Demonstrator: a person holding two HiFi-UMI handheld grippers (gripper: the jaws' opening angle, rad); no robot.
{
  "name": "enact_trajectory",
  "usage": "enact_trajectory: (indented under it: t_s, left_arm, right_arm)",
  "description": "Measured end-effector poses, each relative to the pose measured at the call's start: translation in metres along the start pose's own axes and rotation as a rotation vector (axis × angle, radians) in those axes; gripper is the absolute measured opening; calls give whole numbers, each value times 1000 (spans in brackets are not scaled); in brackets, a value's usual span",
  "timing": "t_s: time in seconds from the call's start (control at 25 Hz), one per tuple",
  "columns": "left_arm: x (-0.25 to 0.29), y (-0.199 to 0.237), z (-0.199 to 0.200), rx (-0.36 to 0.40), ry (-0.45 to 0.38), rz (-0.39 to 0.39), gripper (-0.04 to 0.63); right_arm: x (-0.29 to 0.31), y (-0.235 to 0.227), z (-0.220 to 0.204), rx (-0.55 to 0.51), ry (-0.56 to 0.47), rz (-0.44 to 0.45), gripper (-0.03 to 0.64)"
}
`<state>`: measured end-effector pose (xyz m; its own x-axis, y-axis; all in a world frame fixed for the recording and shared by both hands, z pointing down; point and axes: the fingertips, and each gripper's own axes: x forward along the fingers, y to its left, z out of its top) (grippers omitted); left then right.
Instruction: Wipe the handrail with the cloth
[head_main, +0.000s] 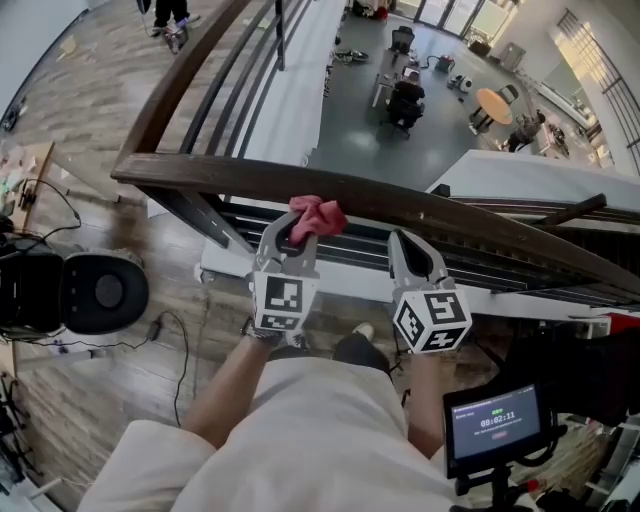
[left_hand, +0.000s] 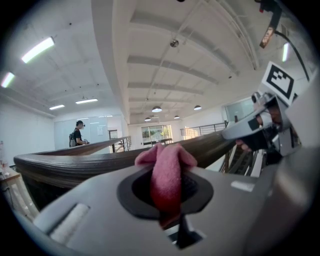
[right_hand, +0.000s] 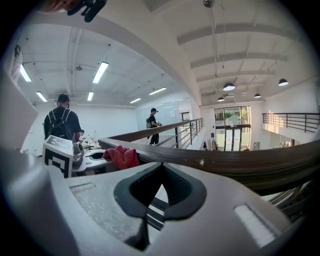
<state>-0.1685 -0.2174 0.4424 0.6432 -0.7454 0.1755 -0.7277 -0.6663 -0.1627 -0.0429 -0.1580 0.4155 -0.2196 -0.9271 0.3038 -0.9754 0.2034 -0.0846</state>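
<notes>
A dark wooden handrail (head_main: 440, 212) crosses the head view from left to right, just beyond both grippers. My left gripper (head_main: 294, 233) is shut on a red cloth (head_main: 316, 215), whose bunched top lies against the near edge of the rail. In the left gripper view the cloth (left_hand: 167, 175) is pinched between the jaws, with the handrail (left_hand: 75, 162) right behind it. My right gripper (head_main: 402, 240) is shut and holds nothing, its tips just below the rail. The right gripper view has the handrail (right_hand: 225, 159) ahead, the cloth (right_hand: 123, 156) and the left gripper (right_hand: 64, 152) at its left.
Black balustrade bars (head_main: 500, 262) run under the rail, with an open atrium floor (head_main: 400, 130) far below. A black round seat (head_main: 98, 292) stands at the left and a small screen (head_main: 497, 420) at the lower right. People (right_hand: 62, 124) stand on the walkway.
</notes>
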Motion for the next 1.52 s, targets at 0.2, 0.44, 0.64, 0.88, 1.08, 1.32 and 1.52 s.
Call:
enact_trajectory:
  t_s: [0.2, 0.44, 0.64, 0.88, 1.08, 1.32, 1.52]
  left_arm:
    - [-3, -1, -2, -7, 20, 66, 43]
    - [-4, 5, -5, -28, 80, 173, 40]
    - [-5, 4, -5, -44, 111, 252, 40]
    - [-10, 6, -8, -61, 117, 308, 38]
    - [-10, -1, -12, -64, 113, 327, 38]
    - [-7, -2, -7, -40, 96, 308, 38]
    - [-9, -6, 0, -15, 80, 226, 38]
  right_arm:
    - [-11, -17, -7, 17, 4, 0, 3]
    - [-14, -35, 0, 43, -17, 14, 3]
    - [-20, -49, -1, 45, -19, 37, 3]
    - [-21, -44, -5, 32, -18, 83, 3]
    - [-24, -50, -13, 26, -5, 102, 3]
    - [-15, -51, -7, 11, 1, 113, 3]
    - [-10, -41, -5, 15, 13, 106, 3]
